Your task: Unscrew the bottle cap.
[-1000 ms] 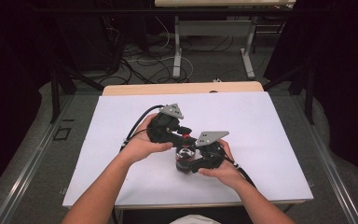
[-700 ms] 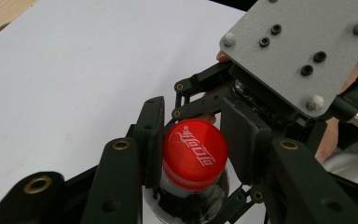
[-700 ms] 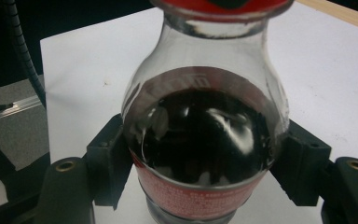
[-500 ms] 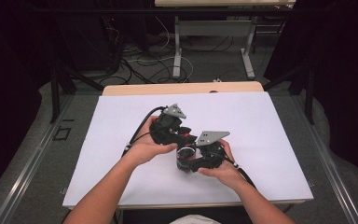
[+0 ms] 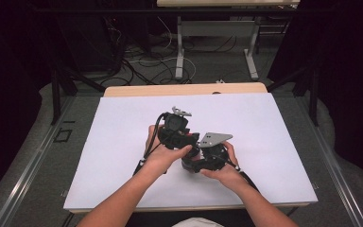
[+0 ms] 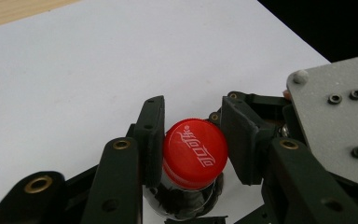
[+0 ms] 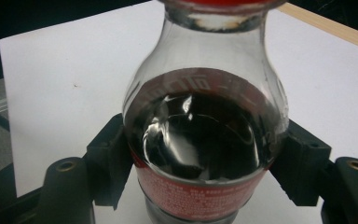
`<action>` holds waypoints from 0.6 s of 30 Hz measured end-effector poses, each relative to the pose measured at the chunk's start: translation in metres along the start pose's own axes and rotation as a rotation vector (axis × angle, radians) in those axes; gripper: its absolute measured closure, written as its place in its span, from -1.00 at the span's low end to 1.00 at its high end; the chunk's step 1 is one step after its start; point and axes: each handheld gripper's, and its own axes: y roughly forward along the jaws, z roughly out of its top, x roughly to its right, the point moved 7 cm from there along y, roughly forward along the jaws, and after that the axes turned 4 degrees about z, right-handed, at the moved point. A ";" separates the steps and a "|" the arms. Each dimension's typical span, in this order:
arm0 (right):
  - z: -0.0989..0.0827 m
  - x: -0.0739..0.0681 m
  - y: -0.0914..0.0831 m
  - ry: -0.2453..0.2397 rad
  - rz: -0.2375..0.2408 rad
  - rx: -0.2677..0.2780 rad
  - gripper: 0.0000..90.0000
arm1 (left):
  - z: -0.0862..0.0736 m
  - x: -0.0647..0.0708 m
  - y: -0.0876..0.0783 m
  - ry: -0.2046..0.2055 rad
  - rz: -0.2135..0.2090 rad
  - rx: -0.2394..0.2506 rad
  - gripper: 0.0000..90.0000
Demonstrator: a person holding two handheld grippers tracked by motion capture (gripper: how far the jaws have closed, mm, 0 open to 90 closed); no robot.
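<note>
A small glass cola bottle [image 7: 205, 135] with dark liquid and a red label stands upright on the white table sheet [image 7: 65, 74]. My right gripper [image 7: 204, 163] is shut on its body, one black pad [image 7: 109, 156] pressing each side. The bottle's red cap [image 6: 195, 151] sits between the pads of my left gripper [image 6: 196, 137], which is shut on it from above. In the high view both hands meet at the table's middle, the left gripper [image 5: 182, 137] just above and left of the right gripper [image 5: 199, 161].
The right gripper's grey three-cornered plate [image 6: 335, 112] lies close beside the left jaws. The white sheet [image 5: 264, 123] covers the table, with a wooden strip [image 5: 184, 89] at its far edge. Cables and table legs lie on the floor beyond.
My left hand and its gripper have shifted slightly toward the right gripper, over the bottle's top. The right hand has kept still.
</note>
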 end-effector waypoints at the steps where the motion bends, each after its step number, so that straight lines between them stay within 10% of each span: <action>1: 0.000 0.000 0.000 -0.001 -0.005 -0.001 -0.34 | 0.000 0.000 0.000 0.001 -0.005 0.001 0.34; 9: 0.002 0.000 -0.003 0.019 0.033 0.023 -0.34 | 0.006 -0.005 -0.006 0.023 -0.095 0.024 0.00; 18: 0.004 -0.002 -0.003 0.026 0.066 0.035 -0.34 | 0.011 -0.015 -0.016 0.199 -0.280 0.082 -0.06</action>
